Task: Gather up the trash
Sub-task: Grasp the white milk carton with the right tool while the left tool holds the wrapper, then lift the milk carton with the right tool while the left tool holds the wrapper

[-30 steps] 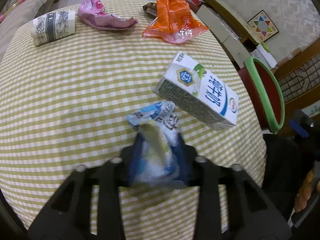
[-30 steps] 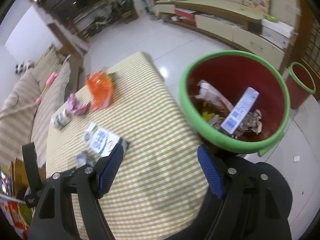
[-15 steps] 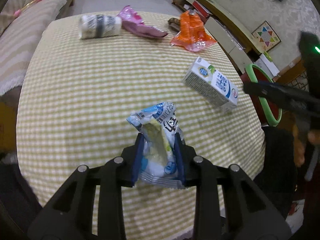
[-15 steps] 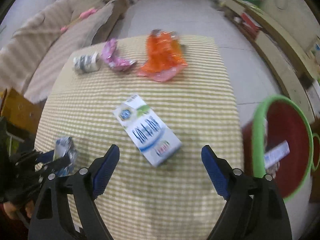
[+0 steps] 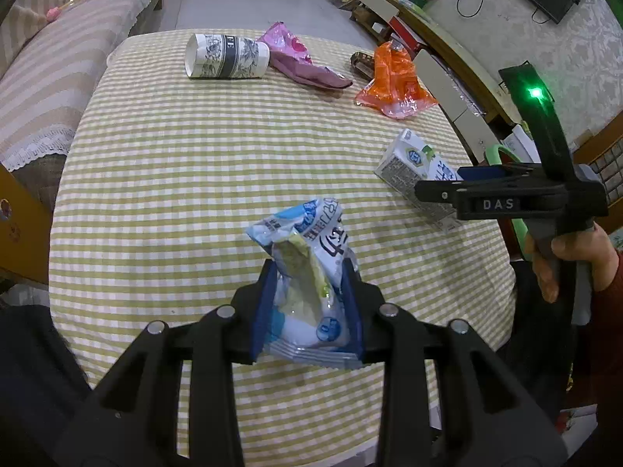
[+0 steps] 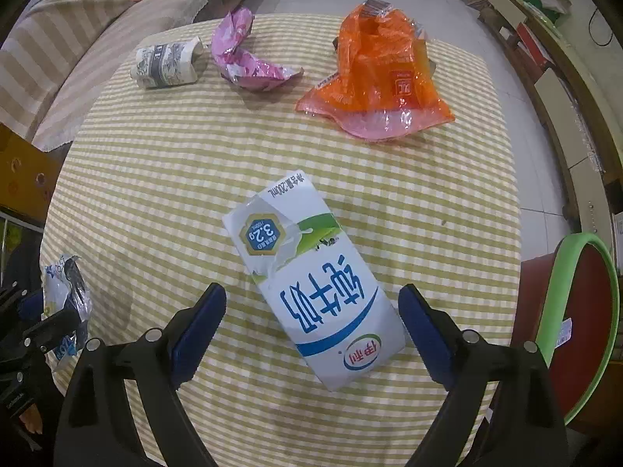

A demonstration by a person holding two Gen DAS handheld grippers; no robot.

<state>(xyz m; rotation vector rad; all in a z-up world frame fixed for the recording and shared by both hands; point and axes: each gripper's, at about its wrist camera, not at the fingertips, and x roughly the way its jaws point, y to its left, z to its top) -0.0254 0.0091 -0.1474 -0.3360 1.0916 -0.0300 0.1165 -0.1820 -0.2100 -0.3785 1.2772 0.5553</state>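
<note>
My left gripper (image 5: 309, 272) is shut on a crumpled blue-and-white snack wrapper (image 5: 307, 241), held above the near part of the checked table (image 5: 194, 175). The same wrapper (image 6: 64, 284) shows at the left edge of the right wrist view. A white milk carton (image 6: 311, 280) lies flat near the table's right side. My right gripper (image 6: 311, 294) hangs over it, open, with the carton's lower half between the blue pads and clear gaps on both sides. In the left wrist view that right gripper (image 5: 467, 183), held in a hand, covers part of the carton (image 5: 409, 159).
A red bin with a green rim (image 6: 547, 323) stands off the table's right edge. At the far side lie a tipped paper cup (image 6: 167, 62), a pink wrapper (image 6: 245, 58) and an orange bag (image 6: 381, 74). A striped sofa (image 5: 46, 58) runs along the left.
My right gripper swung from above the red bin to over the milk carton and sank toward it, jaws a little wider. The left gripper drew back and up with the wrapper.
</note>
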